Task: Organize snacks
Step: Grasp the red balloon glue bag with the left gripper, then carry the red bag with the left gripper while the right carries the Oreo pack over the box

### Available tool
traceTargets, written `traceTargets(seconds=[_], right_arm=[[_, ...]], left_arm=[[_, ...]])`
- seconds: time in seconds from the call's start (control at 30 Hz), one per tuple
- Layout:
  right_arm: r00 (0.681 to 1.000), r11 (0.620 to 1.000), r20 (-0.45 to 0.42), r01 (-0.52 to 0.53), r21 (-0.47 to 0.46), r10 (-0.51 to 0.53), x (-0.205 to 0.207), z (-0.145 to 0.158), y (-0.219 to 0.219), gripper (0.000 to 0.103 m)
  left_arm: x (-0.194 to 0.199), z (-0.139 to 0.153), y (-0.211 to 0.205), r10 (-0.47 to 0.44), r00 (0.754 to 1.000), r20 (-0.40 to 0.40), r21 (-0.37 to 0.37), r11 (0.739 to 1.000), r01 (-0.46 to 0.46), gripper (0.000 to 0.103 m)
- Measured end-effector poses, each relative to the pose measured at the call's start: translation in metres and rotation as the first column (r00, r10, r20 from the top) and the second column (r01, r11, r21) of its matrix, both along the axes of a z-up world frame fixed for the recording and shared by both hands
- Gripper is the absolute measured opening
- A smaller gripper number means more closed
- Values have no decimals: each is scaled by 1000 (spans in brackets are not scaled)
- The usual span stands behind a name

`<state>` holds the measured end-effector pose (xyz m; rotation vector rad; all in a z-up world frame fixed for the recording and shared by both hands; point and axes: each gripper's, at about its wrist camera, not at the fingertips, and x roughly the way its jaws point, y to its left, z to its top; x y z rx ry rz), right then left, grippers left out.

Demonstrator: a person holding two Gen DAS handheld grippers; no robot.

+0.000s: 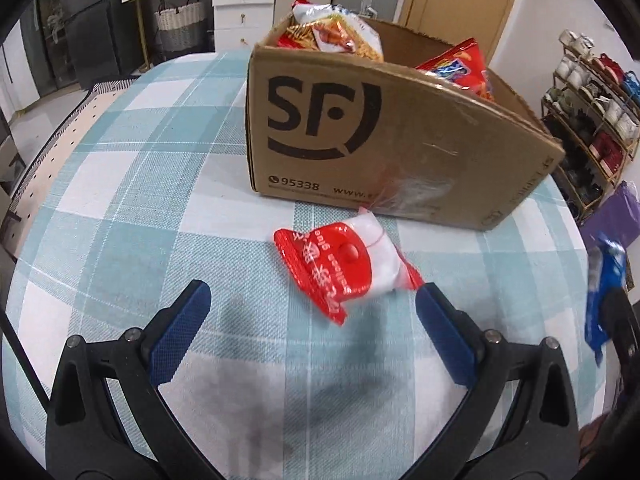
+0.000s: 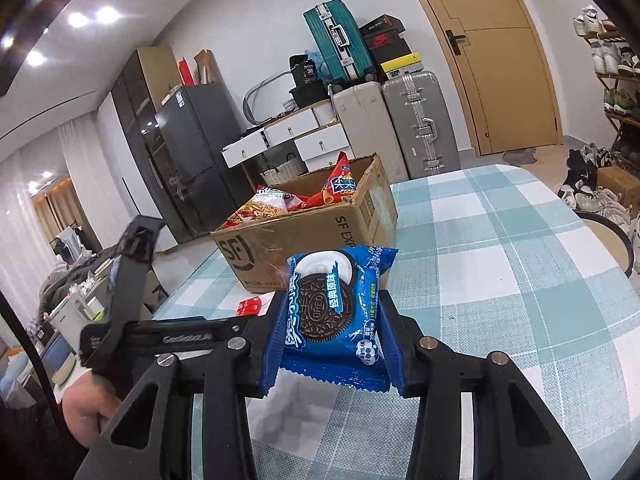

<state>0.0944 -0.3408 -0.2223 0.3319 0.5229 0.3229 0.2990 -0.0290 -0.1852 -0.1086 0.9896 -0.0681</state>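
Observation:
A red and white snack packet (image 1: 346, 268) lies on the checked tablecloth, just ahead of my left gripper (image 1: 312, 296). That gripper is open, its blue pads wide apart, and its right pad is close to the packet's corner. My right gripper (image 2: 332, 312) is shut on a blue Oreo packet (image 2: 334, 312) and holds it above the table. The Oreo packet also shows at the right edge of the left wrist view (image 1: 604, 300). A cardboard SF box (image 1: 380, 136) with several snack bags inside stands behind the red packet. The box (image 2: 304, 232) is ahead and left of the Oreo packet.
The round table (image 2: 500, 260) carries a teal and white checked cloth. A hand (image 2: 86, 412) grips the left gripper's handle at the lower left of the right wrist view. A shoe rack (image 1: 592, 120) stands right of the table; suitcases (image 2: 416, 128), drawers and a fridge stand behind it.

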Motion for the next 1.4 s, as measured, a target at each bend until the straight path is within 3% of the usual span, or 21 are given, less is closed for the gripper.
traceTargets(seconds=[0.2,0.37,0.53,0.63,0.77,0.93,1.13,1.4], right_arm=[[1000,1000,-3,5,12,-5,4,-1,-2,43],[1000,1000,-6,9,20,-9,5,-1,-2,43],[1000,1000,-10,10,27,-10,5,-2,-4,43],[1000,1000,-9,11,26,-11,5,-2,-4,43],[1000,1000,-7,13,27,-12,5,-2,-4,43],[1000,1000,5,8,17,-8,3,-1,-2,43],[999,1000,38,3,-11,-3,-2,2,3,43],[999,998,21,-45,34,45,-8,9,6,43]], left_arm=[[25,-8,-4,42,998,-42,-56,997,-44,100],[38,-6,-11,43,998,-36,-22,999,-44,93],[32,-1,-8,-2,1000,7,-27,1000,2,52],[22,0,-2,-33,999,2,-40,999,33,42],[8,10,10,-46,999,27,-48,998,47,40],[-19,34,20,-84,992,90,11,996,83,40],[-59,50,21,-78,989,126,16,997,76,40],[-89,76,18,-118,973,197,35,993,114,40]])
